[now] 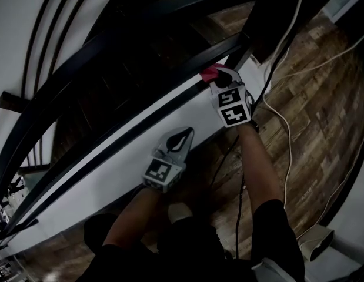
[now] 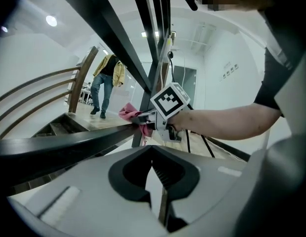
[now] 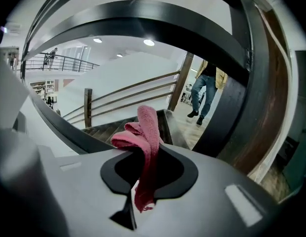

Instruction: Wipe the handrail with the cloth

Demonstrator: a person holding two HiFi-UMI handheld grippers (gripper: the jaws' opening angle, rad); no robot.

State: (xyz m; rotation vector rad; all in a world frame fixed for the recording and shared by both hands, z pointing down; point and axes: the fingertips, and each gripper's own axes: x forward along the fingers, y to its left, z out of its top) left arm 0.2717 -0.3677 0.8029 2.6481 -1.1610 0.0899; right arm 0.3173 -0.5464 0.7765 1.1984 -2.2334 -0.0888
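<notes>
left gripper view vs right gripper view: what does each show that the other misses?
Only the left gripper view: the right gripper seen from outside with its marker cube, the forearm behind it, and the left gripper, jaws together on nothing.
Only the right gripper view: the pink cloth seen close up, pinched between the right gripper's jaws with its end hanging down.
Both: the cloth, the dark handrail, and a person in a yellow jacket.

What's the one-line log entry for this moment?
right gripper: shut on pink cloth | cloth: against handrail | left gripper: shut, empty
</notes>
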